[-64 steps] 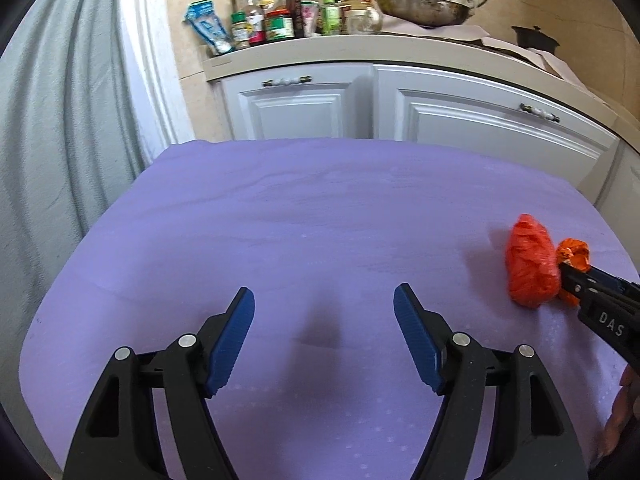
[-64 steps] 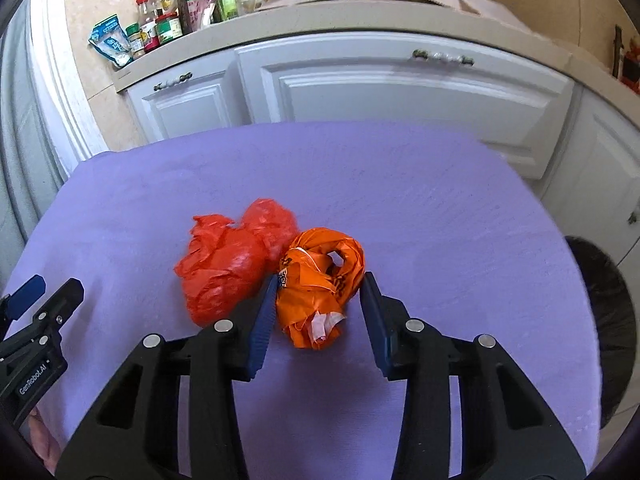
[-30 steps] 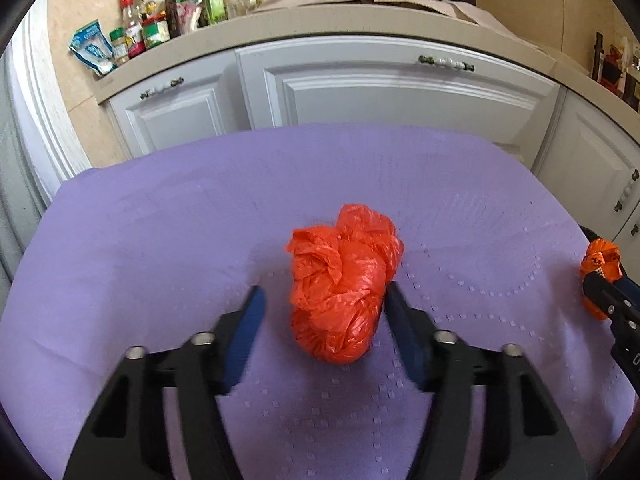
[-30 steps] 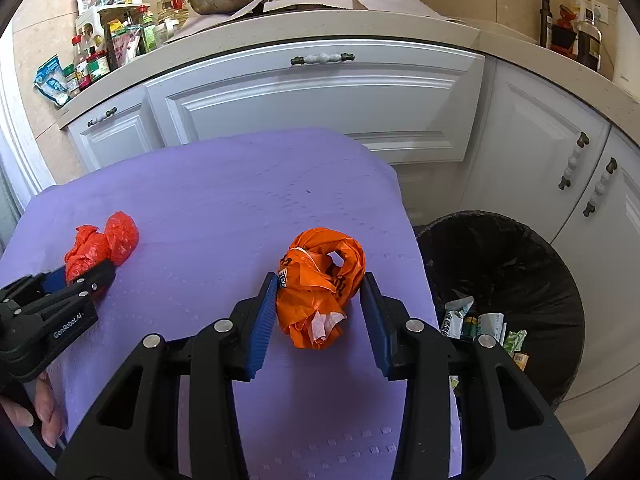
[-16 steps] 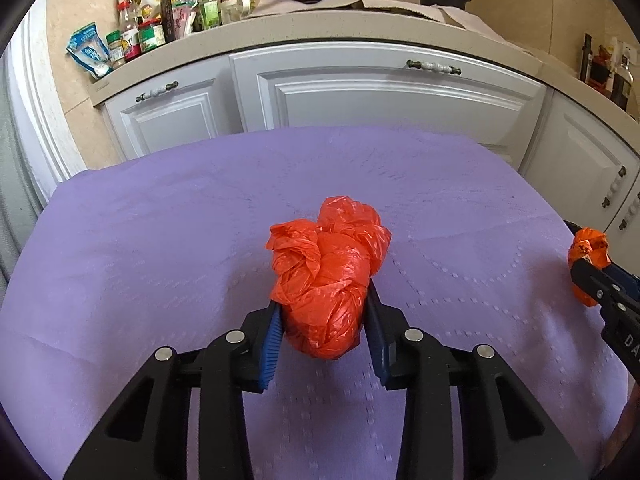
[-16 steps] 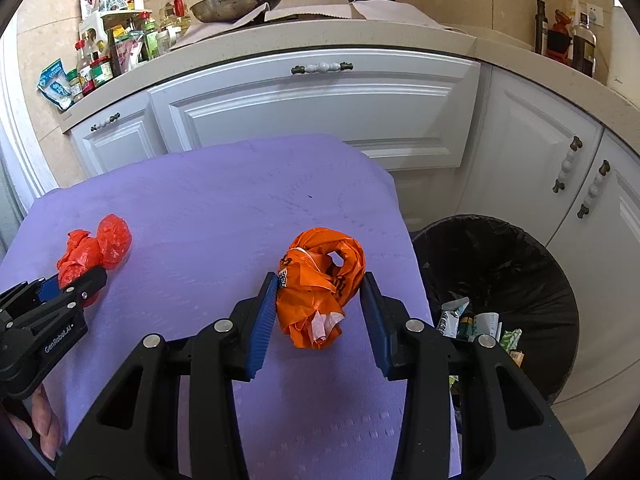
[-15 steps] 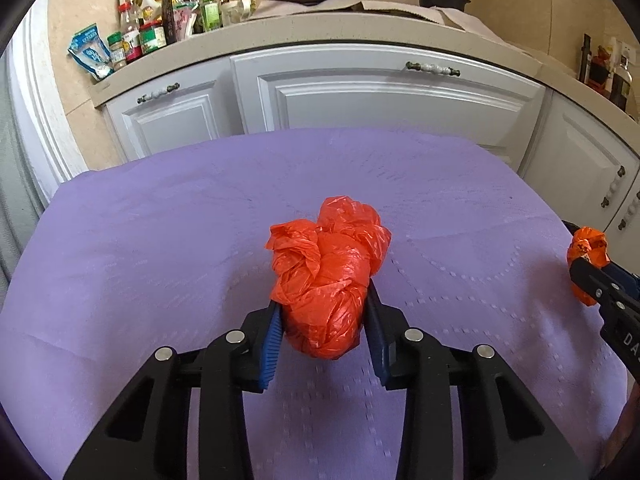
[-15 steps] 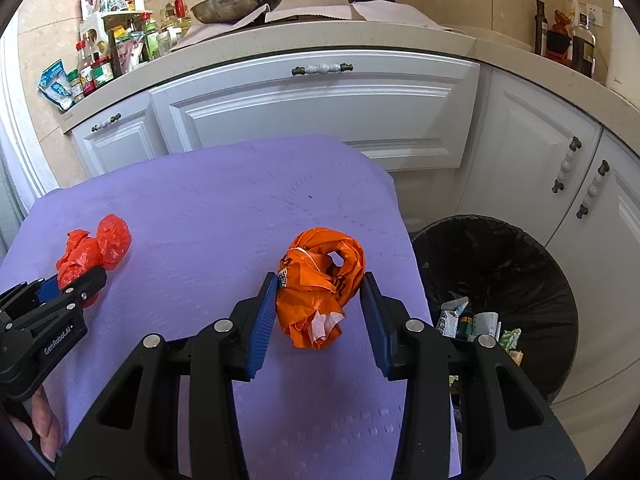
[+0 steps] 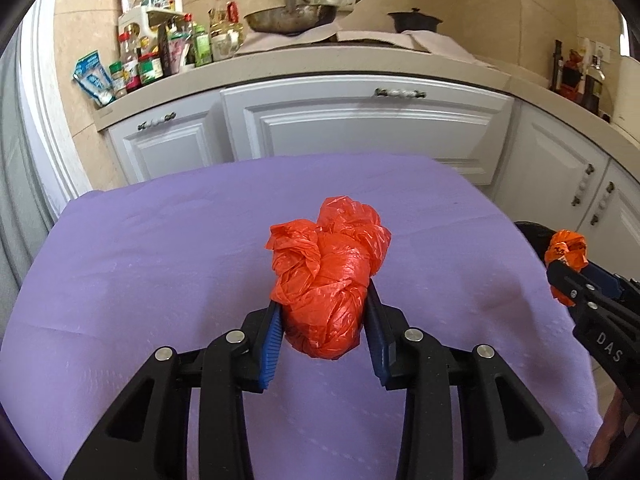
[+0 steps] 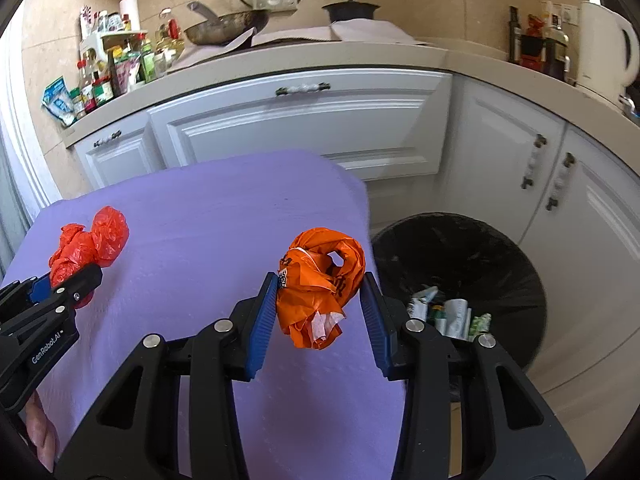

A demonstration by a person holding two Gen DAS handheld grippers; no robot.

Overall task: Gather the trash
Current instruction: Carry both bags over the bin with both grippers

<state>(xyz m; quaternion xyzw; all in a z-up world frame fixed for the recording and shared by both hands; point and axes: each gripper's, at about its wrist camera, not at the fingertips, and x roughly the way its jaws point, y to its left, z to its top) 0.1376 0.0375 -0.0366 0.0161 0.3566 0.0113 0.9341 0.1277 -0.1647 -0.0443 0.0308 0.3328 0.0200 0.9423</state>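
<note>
Red plastic, crumpled into a wad, sat clamped between the blue pads of the left gripper [image 9: 323, 334], which grasped the red bag [image 9: 327, 276] by its lower end above the purple tablecloth [image 9: 160, 260]. The bundle's long axis ran away from the fingers toward the white cabinets [image 9: 360, 120], its looser, puffed end pointing forward and slightly up. To the right, the right gripper [image 10: 320, 312] was closed on a second bundle, the orange bag [image 10: 320, 280], held near the cloth's right edge; that bag stood roughly upright between the pads, its knotted loop at the top and a ragged end with a scrap of white hanging below. Just beyond it, on the floor beside the table, a bin lined with a black bag [image 10: 460, 264] held a few wrappers. Bottles and jars [image 9: 152, 60] crowded the left of the countertop, beside a pan [image 9: 288, 18].
</note>
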